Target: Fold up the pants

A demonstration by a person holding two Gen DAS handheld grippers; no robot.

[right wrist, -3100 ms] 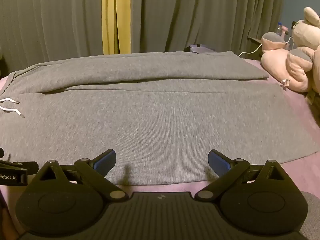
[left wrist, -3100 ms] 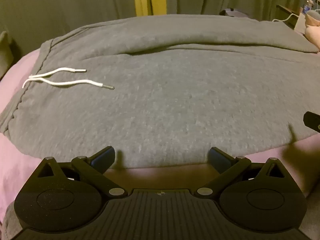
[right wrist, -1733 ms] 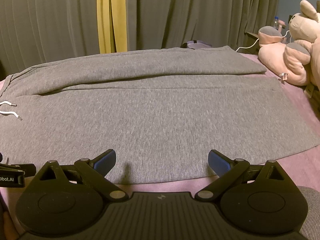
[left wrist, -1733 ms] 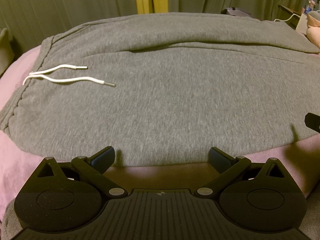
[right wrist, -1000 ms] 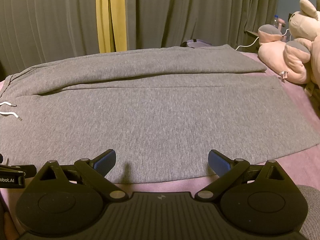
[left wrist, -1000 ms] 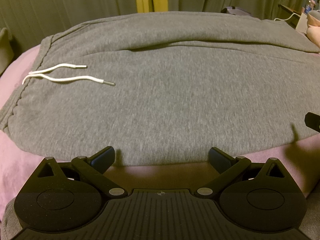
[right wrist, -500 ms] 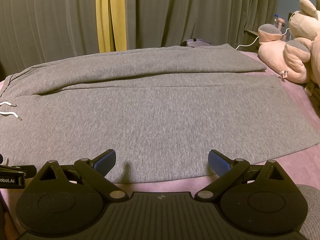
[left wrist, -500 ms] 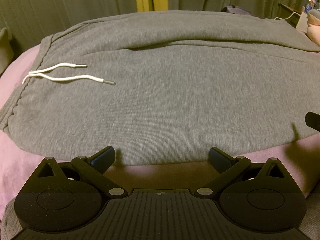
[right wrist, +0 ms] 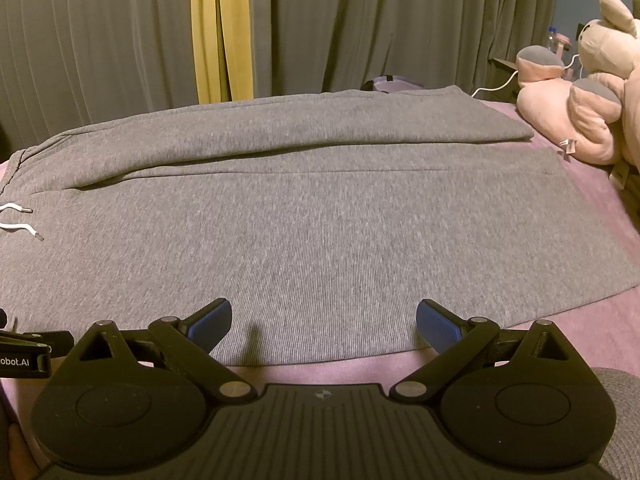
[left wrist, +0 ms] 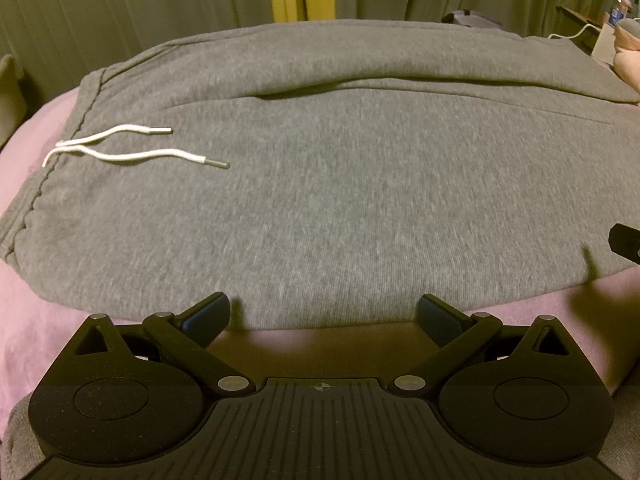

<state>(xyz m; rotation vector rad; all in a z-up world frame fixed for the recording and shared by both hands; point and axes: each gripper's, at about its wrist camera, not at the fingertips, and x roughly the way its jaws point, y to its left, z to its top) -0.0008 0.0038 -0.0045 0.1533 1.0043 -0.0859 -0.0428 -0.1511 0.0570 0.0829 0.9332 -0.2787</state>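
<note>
Grey sweatpants (left wrist: pixel 340 184) lie flat on a pink bed (left wrist: pixel 24 332), waistband to the left, legs running right. One leg lies behind the other along the far side (right wrist: pixel 280 132). Two white drawstrings (left wrist: pixel 132 148) rest on the front near the waistband. My left gripper (left wrist: pixel 322 318) is open and empty, just short of the near edge of the pants by the hip. My right gripper (right wrist: pixel 324 322) is open and empty at the near edge of the front leg. Its tip shows at the right of the left wrist view (left wrist: pixel 624 242).
Pink plush toys (right wrist: pixel 580 120) sit at the bed's far right. A white cable (right wrist: pixel 496 86) and a bottle (right wrist: pixel 554 42) are behind them. Grey curtains (right wrist: pixel 360 28) with a yellow strip (right wrist: pixel 220 32) close the back.
Both grippers have stayed open and nearly still at the near edge of the pants. The views shifted only slightly. The pants have not moved.
</note>
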